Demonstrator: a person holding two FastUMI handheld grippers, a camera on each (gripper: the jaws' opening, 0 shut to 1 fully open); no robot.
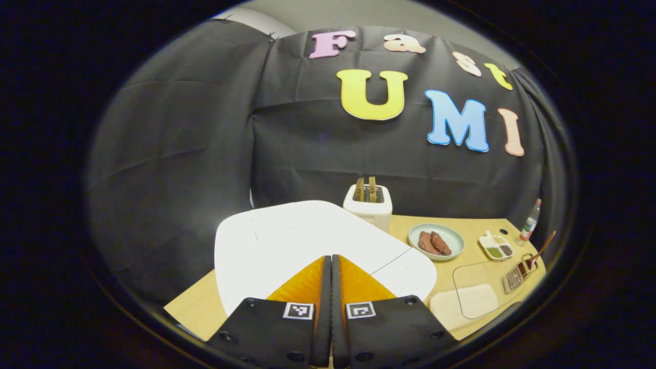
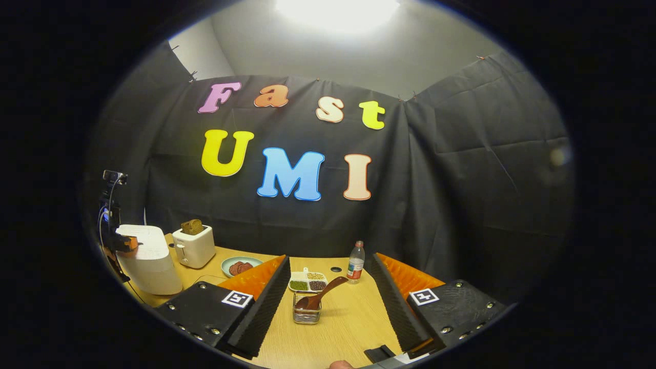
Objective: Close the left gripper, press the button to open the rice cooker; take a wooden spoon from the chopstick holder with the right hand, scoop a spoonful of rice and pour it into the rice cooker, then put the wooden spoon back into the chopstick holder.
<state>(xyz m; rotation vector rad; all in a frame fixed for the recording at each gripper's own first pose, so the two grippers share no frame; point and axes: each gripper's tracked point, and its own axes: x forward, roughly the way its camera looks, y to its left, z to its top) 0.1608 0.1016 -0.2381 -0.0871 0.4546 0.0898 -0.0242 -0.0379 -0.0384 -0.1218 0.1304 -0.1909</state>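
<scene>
over white rice cooker (image 1: 307,241), lid down: left hand-held gripper (image 1: 331,266) fingers pressed together, empty, button press pending. right hand-held gripper (image 2: 330,289) wide apart, empty, facing wooden spoon (image 2: 320,296) in chopstick holder (image 2: 306,315) on counter (image 2: 348,328). scooping, pouring, return all remain.

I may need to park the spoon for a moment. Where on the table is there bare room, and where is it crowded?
Bare wood lies in front of the chopstick holder, between the right hand-held gripper fingers. Crowded: the far strip with rice cooker, toaster, plate, divided dish and bottle.
</scene>
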